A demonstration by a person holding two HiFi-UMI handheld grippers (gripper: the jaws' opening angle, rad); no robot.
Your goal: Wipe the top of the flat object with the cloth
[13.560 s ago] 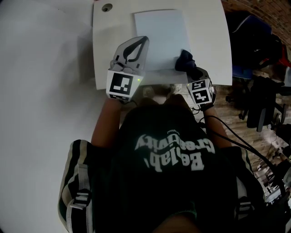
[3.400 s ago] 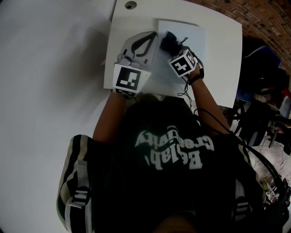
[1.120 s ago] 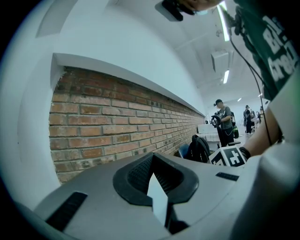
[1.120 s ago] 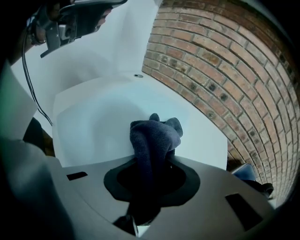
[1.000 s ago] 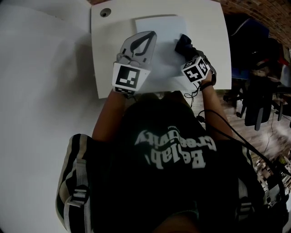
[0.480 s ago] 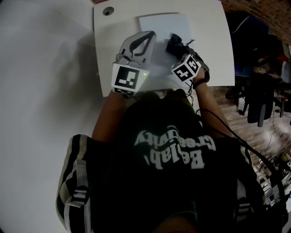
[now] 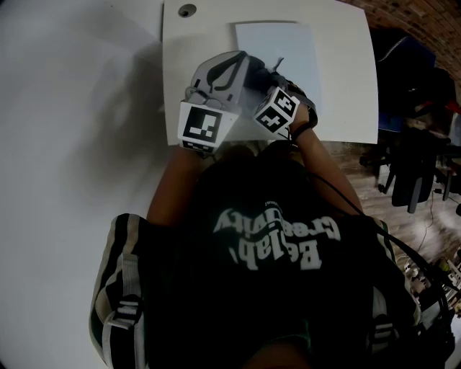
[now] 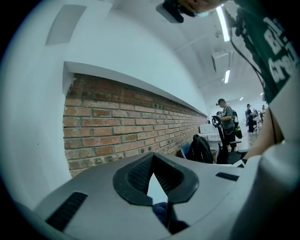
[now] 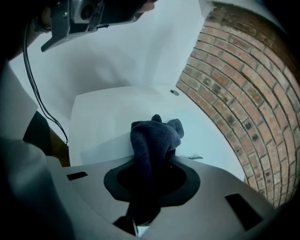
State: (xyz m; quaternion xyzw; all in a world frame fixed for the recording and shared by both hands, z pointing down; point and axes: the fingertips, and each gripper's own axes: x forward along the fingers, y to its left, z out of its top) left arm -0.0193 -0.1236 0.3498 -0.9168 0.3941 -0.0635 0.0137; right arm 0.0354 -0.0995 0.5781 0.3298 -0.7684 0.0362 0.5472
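Note:
A pale flat sheet lies on the white table. My left gripper rests on the sheet's left part with its jaws shut and nothing between them; in the left gripper view the left gripper points its tip at a brick wall. My right gripper is shut on a dark blue cloth, bunched against the sheet just right of the left gripper. In the right gripper view the cloth bulges out of the right gripper onto the sheet.
A round cable hole sits in the table's far left corner, also the hole. A brick wall runs behind the table. Dark chairs and bags stand on the wooden floor at the right. A black cable trails from the right gripper.
The right gripper has dragged the cloth leftward across the sheet, from its right side up beside the left gripper. The left gripper has stayed put on the sheet.

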